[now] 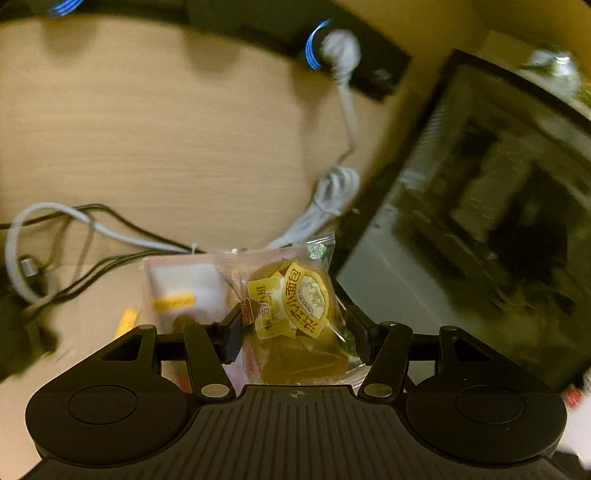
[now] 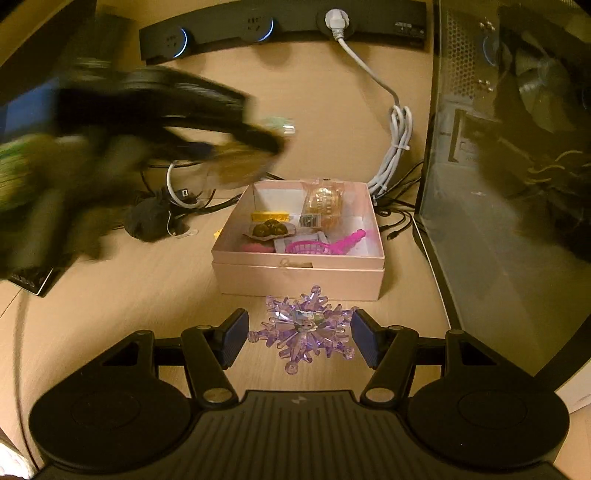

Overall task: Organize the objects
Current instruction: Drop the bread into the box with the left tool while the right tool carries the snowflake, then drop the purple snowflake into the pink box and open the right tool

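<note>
My left gripper [image 1: 295,334] is shut on a clear snack packet [image 1: 291,302] with a yellow label and a small bread inside. It hangs above the pink box [image 1: 166,277], which is blurred below. In the right wrist view the same gripper is a dark smear [image 2: 255,147] over the box's far left corner. My right gripper [image 2: 300,338] is shut on a purple crystal snowflake [image 2: 301,326], its blue pads [image 2: 234,338] against the tips, just in front of the open pink box [image 2: 295,275]. Inside lie a clear beaded packet [image 2: 325,201], dark round sweets [image 2: 269,229] and a pink scoop [image 2: 321,245].
A black power strip [image 2: 280,22] runs along the back, with a white plug and coiled cable [image 2: 399,147]. A glass-sided computer case [image 2: 498,184] stands at the right. Black cables and a dark pouch [image 2: 147,221] lie left of the box on the wooden desk.
</note>
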The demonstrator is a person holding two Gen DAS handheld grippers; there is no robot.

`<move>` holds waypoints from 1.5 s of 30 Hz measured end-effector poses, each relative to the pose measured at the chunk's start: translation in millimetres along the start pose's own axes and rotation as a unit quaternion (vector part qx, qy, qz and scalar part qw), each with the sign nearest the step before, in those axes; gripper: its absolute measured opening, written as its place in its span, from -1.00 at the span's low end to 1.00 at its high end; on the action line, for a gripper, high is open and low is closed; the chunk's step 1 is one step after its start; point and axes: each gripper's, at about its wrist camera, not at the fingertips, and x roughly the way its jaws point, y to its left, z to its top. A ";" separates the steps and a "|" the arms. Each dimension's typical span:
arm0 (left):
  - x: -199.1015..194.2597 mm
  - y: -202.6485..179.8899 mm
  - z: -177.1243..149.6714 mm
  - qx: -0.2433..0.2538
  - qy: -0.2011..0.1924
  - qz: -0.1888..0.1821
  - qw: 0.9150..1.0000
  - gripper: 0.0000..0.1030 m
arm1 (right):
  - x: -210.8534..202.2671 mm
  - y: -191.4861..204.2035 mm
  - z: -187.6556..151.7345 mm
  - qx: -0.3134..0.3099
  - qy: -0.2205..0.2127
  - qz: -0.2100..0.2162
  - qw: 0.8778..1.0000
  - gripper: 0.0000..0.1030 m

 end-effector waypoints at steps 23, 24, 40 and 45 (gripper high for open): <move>-111.5 105.6 -141.5 -0.119 0.007 0.150 0.982 0.16 | 141.5 -3.7 106.6 -0.045 -0.020 -0.047 0.998 0.42; -118.3 111.5 -141.8 -0.124 0.004 0.160 0.979 0.16 | 148.5 -0.3 103.1 -0.040 -0.006 -0.043 0.998 0.42; -141.3 161.1 -129.9 -0.129 -0.023 0.127 0.983 0.16 | 138.8 121.2 83.3 -0.051 0.009 -0.005 0.999 0.18; -167.7 173.9 -145.9 -0.139 -0.029 0.110 0.984 0.16 | 176.4 169.3 79.6 -0.062 0.019 -0.033 0.997 -0.40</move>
